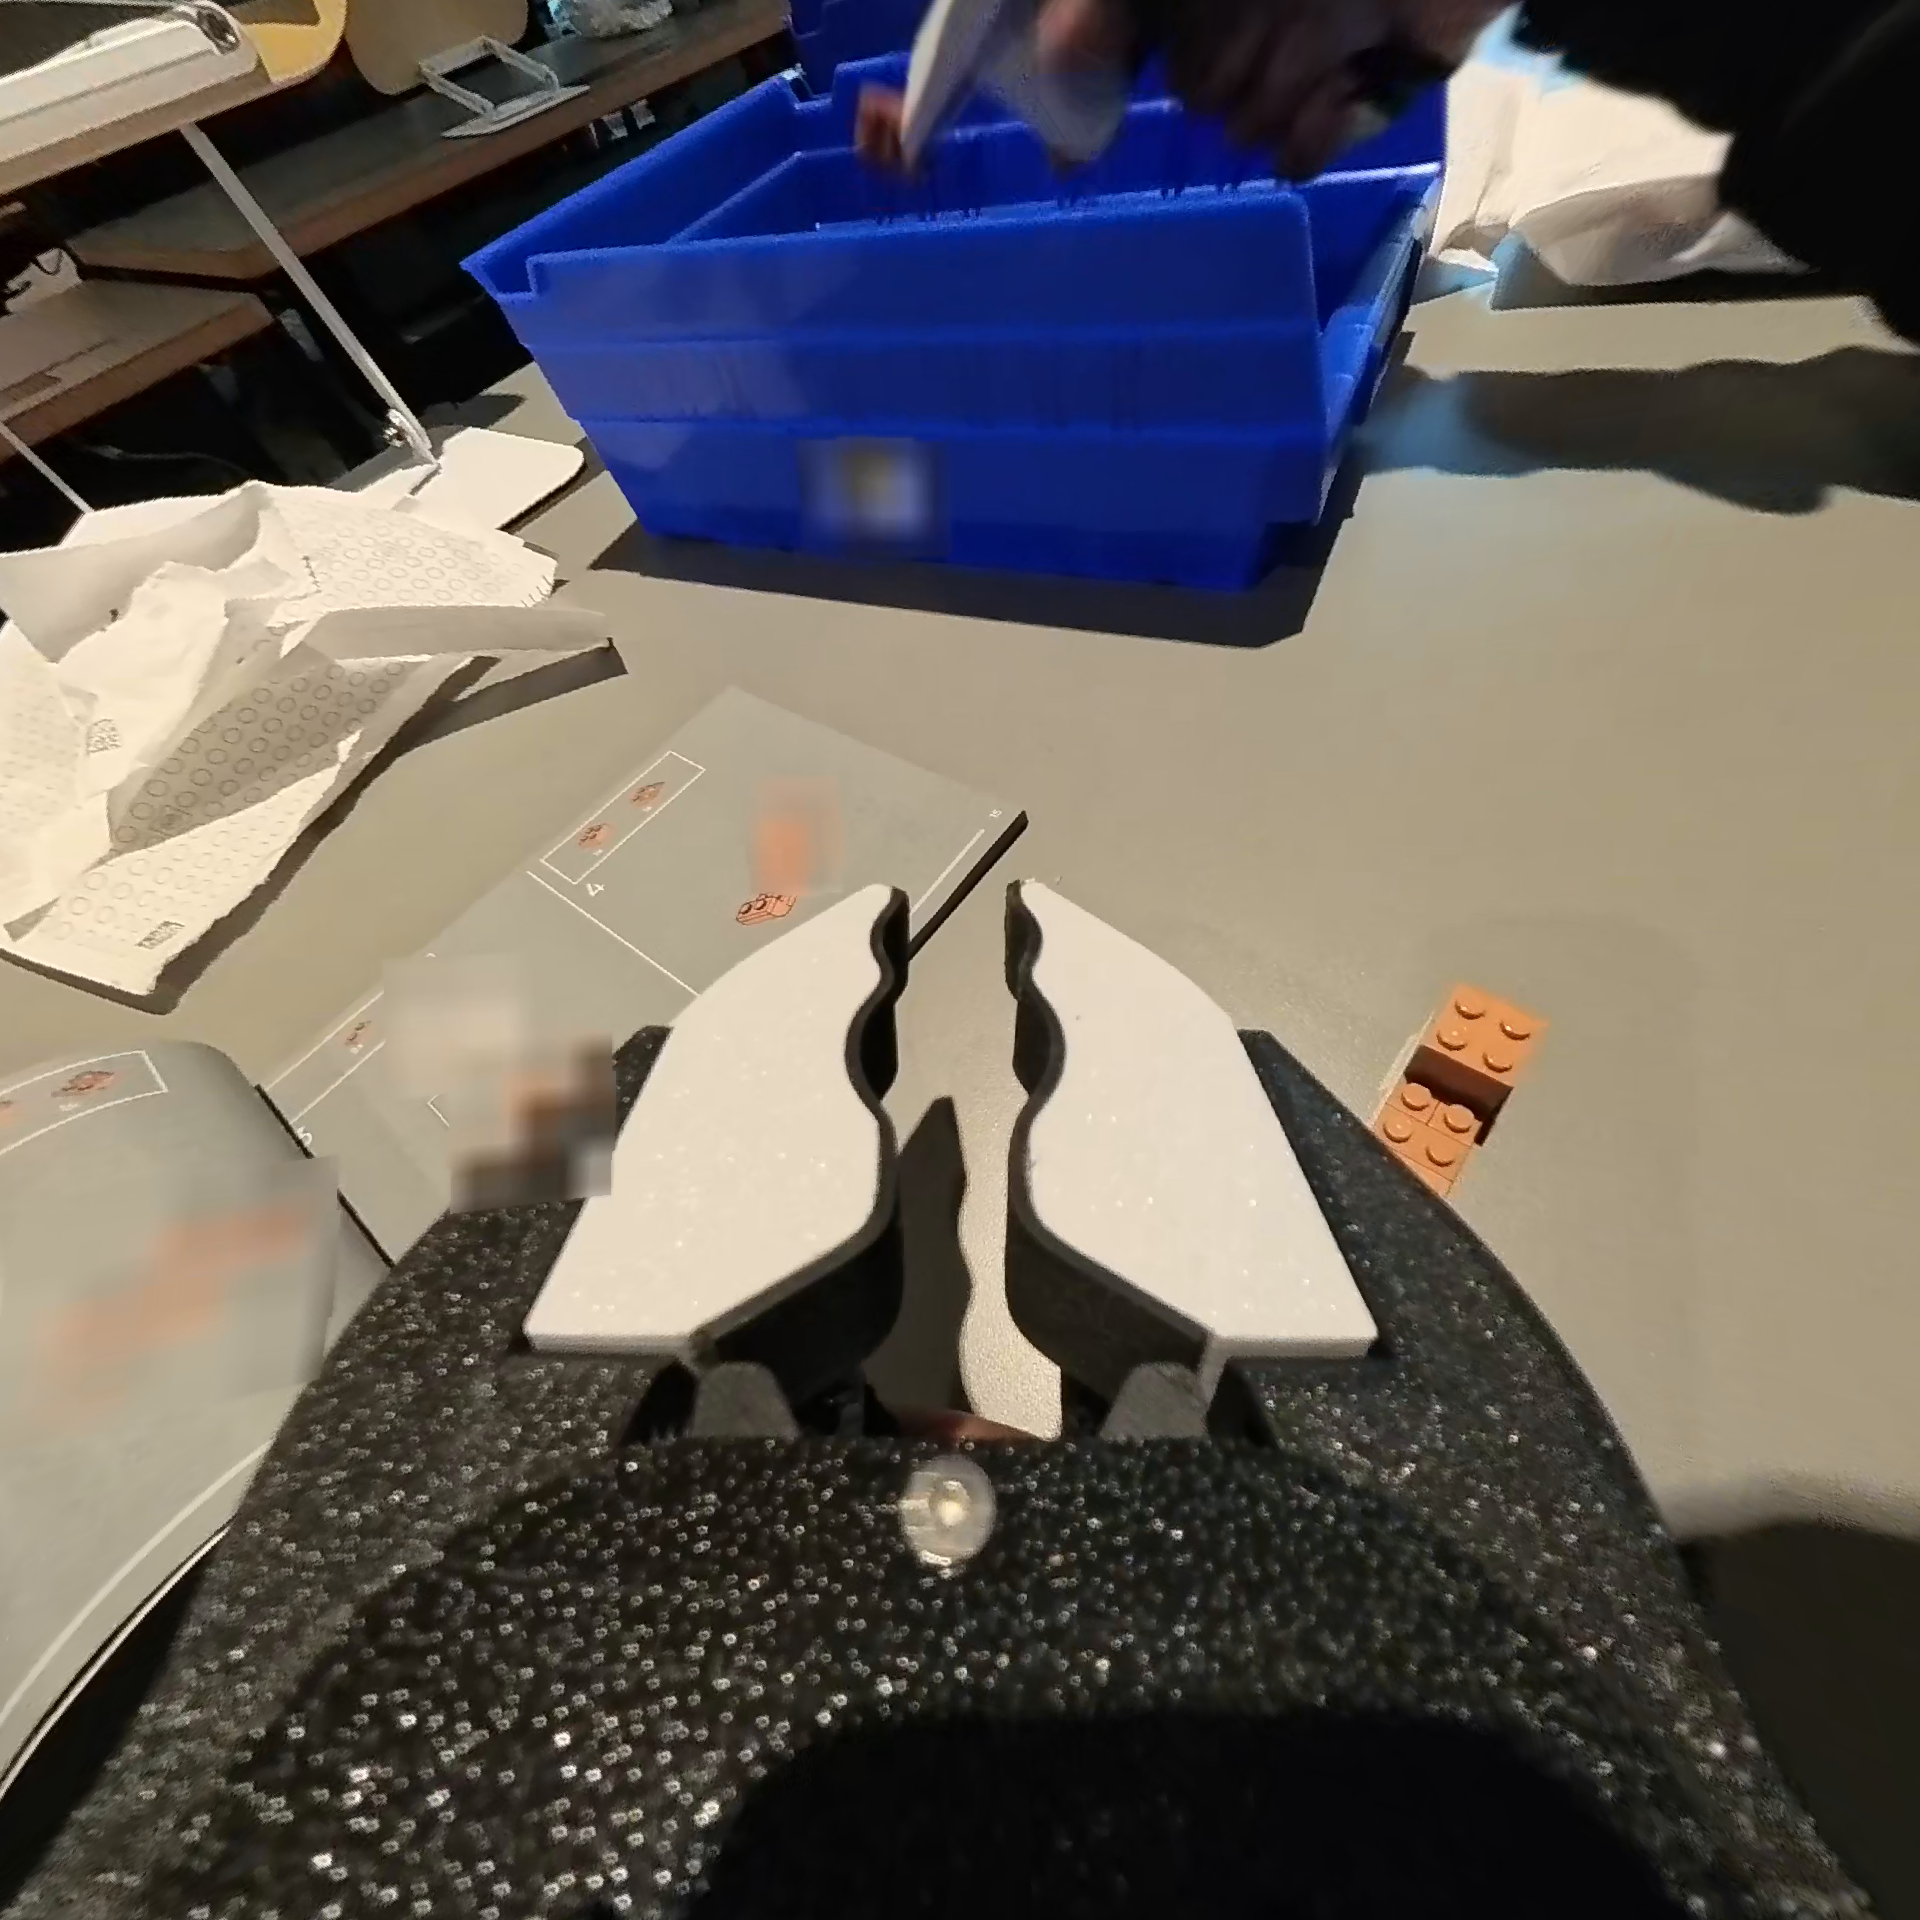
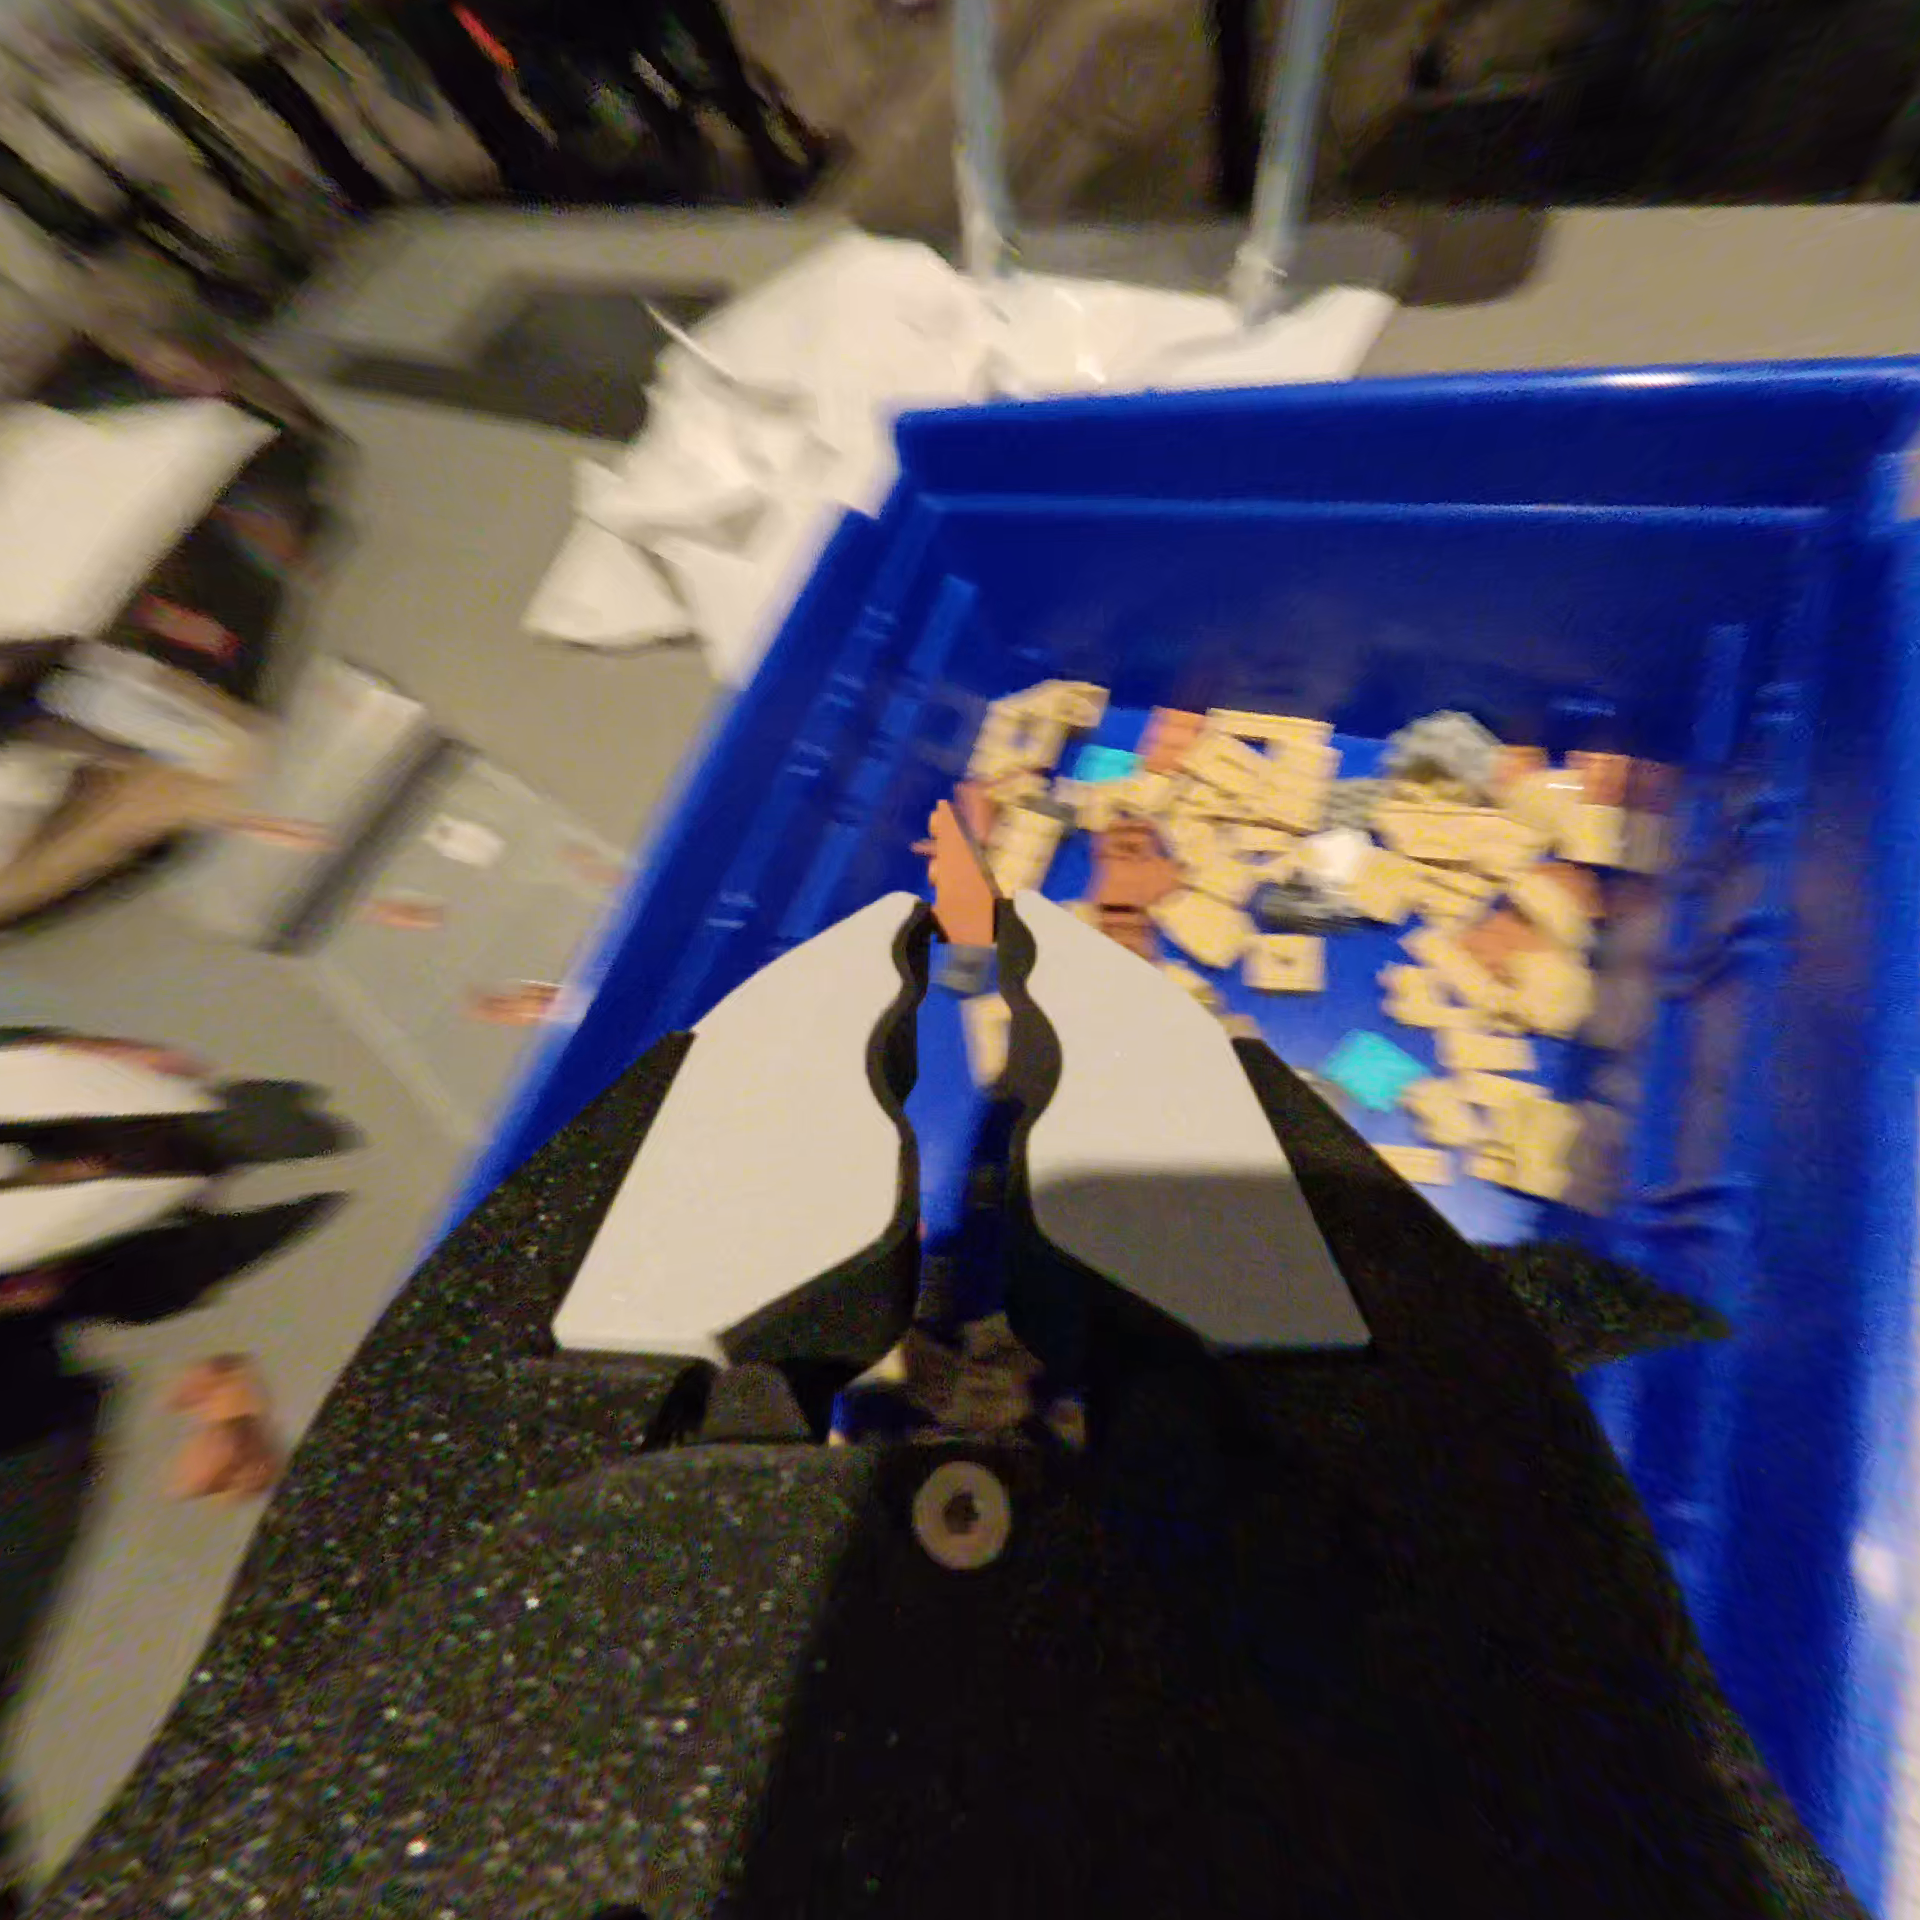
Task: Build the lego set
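My left gripper hovers low over the grey table, jaws slightly apart with nothing between them. A small orange-brown brick assembly sits on the table just to its right. The open instruction booklet lies under and left of it. My right gripper is over the blue bin, shut on a small orange-brown piece that sticks out past its tips. Loose tan, brown and teal pieces lie in the bin. The right wrist view is motion-blurred. The right gripper also shows blurred over the bin in the left wrist view.
Stacked blue bins stand at the back of the table. Torn white paper bags lie at the left, more white paper at the back right. A white lamp base stands left of the bins. A person's dark sleeve is at the top right. Left tips to right tips: about 30 cm.
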`<state>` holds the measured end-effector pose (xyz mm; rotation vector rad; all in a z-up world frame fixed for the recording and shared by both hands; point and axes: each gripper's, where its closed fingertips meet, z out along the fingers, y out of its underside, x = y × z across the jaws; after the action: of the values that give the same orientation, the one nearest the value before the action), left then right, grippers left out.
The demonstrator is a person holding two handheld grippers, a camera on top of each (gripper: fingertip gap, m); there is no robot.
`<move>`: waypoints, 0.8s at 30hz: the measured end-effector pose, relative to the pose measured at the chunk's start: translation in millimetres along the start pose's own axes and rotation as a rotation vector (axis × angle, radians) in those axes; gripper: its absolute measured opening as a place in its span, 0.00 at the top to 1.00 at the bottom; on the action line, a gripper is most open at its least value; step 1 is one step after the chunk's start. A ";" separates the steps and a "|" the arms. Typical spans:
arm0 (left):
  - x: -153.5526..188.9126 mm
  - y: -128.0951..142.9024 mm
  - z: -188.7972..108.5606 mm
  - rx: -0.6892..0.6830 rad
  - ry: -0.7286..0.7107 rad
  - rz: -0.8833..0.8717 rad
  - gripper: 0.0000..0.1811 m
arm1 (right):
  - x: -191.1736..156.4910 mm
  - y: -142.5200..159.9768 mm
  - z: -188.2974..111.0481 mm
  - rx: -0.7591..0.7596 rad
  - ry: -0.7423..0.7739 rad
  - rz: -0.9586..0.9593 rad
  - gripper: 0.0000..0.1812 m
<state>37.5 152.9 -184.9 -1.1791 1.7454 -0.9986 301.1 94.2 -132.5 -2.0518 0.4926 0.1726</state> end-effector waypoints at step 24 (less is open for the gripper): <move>49.3 -79.3 -26.1 0.397 -0.014 0.050 0.85 | -259.4 84.1 -65.3 0.174 -0.790 0.201 0.94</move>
<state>27.2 90.2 -111.7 -0.8820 1.4692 -1.2343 25.9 72.4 -83.7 -1.5918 0.1993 0.9769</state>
